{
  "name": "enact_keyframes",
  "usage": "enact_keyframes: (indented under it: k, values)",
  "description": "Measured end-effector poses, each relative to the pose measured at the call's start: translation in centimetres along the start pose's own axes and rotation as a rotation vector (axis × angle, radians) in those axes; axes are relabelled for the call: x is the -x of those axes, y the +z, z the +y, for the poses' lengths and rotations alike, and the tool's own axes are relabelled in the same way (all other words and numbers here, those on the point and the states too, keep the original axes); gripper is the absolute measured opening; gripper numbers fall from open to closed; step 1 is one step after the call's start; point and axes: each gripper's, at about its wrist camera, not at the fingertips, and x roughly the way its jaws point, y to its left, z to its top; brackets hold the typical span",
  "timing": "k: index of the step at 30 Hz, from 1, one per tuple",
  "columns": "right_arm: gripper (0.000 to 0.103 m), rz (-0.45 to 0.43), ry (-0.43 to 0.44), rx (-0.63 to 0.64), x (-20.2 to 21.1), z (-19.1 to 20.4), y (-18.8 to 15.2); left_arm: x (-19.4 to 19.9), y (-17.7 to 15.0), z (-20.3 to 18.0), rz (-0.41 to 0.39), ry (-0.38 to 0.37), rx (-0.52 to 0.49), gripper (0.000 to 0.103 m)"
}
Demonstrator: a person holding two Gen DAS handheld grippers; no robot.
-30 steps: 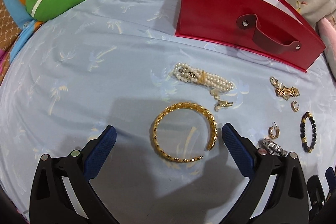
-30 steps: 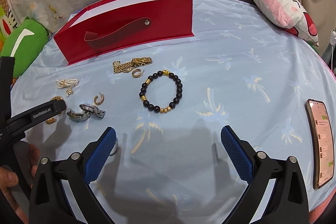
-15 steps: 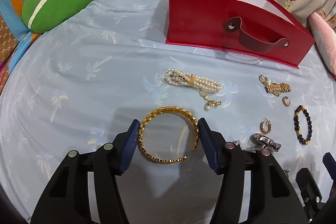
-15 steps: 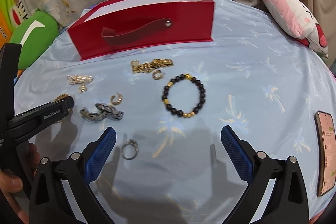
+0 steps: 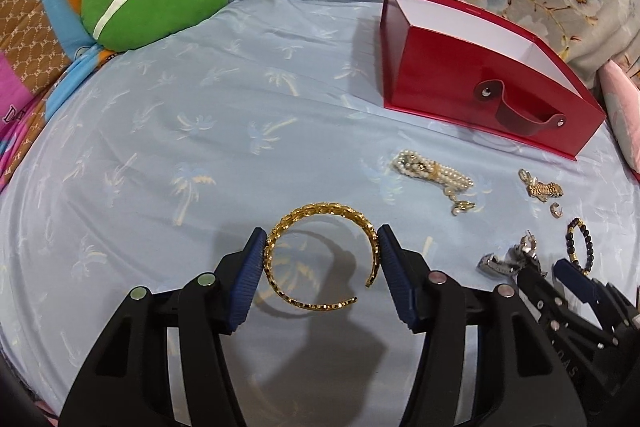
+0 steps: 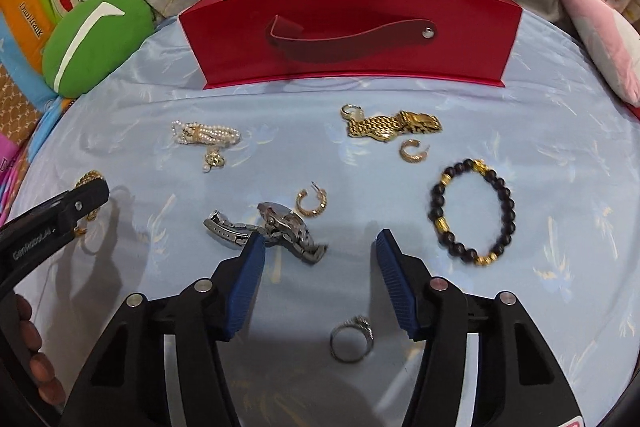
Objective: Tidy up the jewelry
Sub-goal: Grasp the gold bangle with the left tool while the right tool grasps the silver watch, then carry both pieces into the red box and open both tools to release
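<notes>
the left wrist view alone shows the whole gold bangle (image 5: 320, 259); in the right wrist view only a scrap of it (image 6: 86, 181) peeps out behind the tip of the left gripper (image 6: 80, 205), far to the left of the right gripper (image 6: 320, 251); the right wrist view alone shows a silver ring (image 6: 352, 339) lying on the pale blue sheet (image 6: 520, 107) between the right gripper's arms, behind its fingertips (the left camera cannot see it).

the left gripper (image 5: 320, 251) is closed onto the bangle, one blue pad against each outer side of it, the bangle's gap turned back toward the gripper's right arm; its shadow falls on the sheet beneath.

the right gripper stands partly spread and holds nothing; its left fingertip (image 6: 256, 251) sits over the band of a silver watch (image 6: 280, 231), though whether it touches i cannot tell; a gold hoop earring (image 6: 312, 203) lies just ahead of the watch; a black bead bracelet (image 6: 472, 211) lies ahead to the right; a gold chain bracelet (image 6: 392, 125) and a second hoop earring (image 6: 414, 151) lie farther ahead; a pearl bracelet (image 6: 206, 135) lies ahead to the left; the red box (image 6: 352, 39) stands beyond them all, open at the top.
</notes>
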Motion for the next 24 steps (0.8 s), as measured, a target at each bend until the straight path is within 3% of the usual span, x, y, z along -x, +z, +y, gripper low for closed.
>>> enact_keyframes:
  k: [4, 7, 8, 15, 24]
  values:
    - [0.04, -0.005, 0.027, 0.011, -0.2, 0.3, 0.3, -0.3, -0.3, 0.3, 0.012, -0.014, 0.003, 0.055]
    - [0.022, -0.007, 0.044, 0.015, -0.1, 0.8, 0.3, -0.2, -0.5, 0.5, 0.014, -0.021, 0.004, 0.055]
    - [0.01, -0.001, 0.032, 0.023, -0.3, 1.0, 0.3, -0.2, -0.5, 0.6, 0.014, -0.025, 0.004, 0.055]
    - [0.008, -0.033, 0.051, 0.0, 0.8, 0.5, -0.1, 0.3, -0.5, 0.5, 0.005, -0.035, 0.001, 0.055]
    - [0.007, -0.193, 0.089, -0.064, 8.2, -1.7, 0.9, 3.6, 0.8, -0.6, -0.064, -0.067, -0.01, 0.055]
